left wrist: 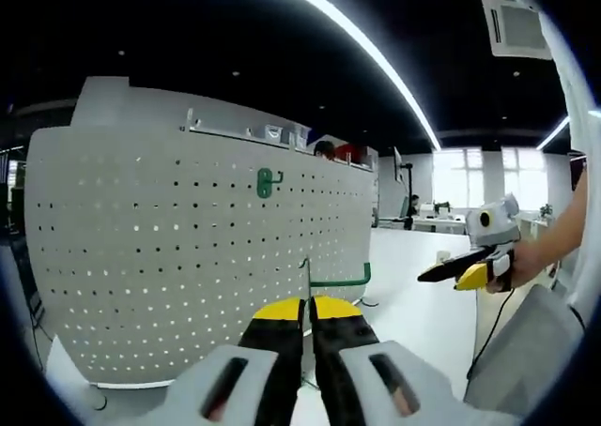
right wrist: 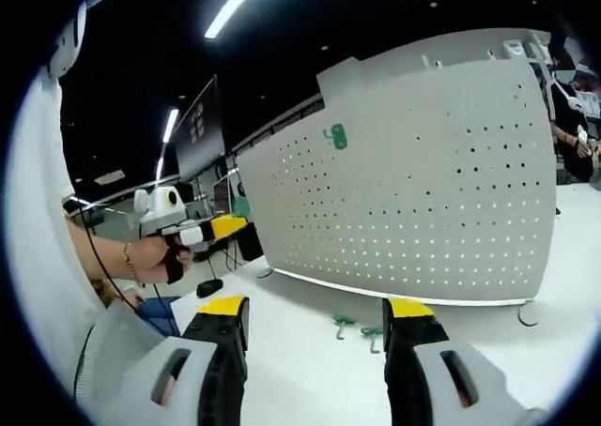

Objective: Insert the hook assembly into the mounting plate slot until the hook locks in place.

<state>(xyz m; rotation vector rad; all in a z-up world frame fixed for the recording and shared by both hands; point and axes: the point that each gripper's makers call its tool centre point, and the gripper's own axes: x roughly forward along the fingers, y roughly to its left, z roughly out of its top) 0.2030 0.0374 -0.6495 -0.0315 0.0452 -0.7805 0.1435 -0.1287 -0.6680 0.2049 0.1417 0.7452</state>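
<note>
A white perforated mounting plate [left wrist: 188, 257] stands upright on the table, also seen as the plate [right wrist: 423, 182] in the right gripper view. One green hook [left wrist: 266, 182] sits in its upper holes, the same mounted hook [right wrist: 335, 136] from the other side. My left gripper [left wrist: 306, 310] is shut on a second green hook [left wrist: 340, 280], whose arm sticks out to the right, close in front of the plate's lower part. My right gripper [right wrist: 315, 309] is open with nothing between its jaws, held off to the side as the right gripper [left wrist: 474, 271].
Two loose green hooks [right wrist: 343, 323] [right wrist: 373, 332] lie on the white table [right wrist: 300, 370] in front of the plate's base. A hand holds the left gripper [right wrist: 202, 231] at the left. A person [right wrist: 568, 116] stands behind the plate. Desks and monitors fill the background.
</note>
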